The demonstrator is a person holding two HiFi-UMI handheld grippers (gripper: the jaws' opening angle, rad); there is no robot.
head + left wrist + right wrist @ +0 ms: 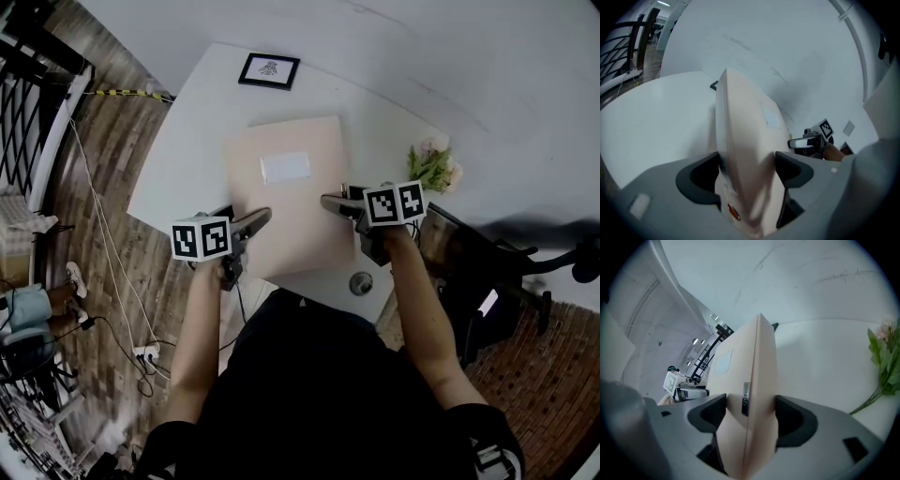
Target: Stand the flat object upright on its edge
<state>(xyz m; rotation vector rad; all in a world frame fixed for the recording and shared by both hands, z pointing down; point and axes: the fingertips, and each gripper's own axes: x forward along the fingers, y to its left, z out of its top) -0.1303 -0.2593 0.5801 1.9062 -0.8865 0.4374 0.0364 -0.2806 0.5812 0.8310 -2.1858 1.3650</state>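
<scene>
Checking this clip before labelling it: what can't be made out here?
Folder far edge: on the table or off it? Head view looks from above; in both gripper views the folder hides it.
Frame picture: too small, head view.
Folder label: print too small, head view.
Flowers: cut by the right gripper view's edge.

Both bare forearms extend forward; the left gripper and right gripper angle downward, tips turned toward each other. Each one's jaws clamp an opposite side of the flat folder.
</scene>
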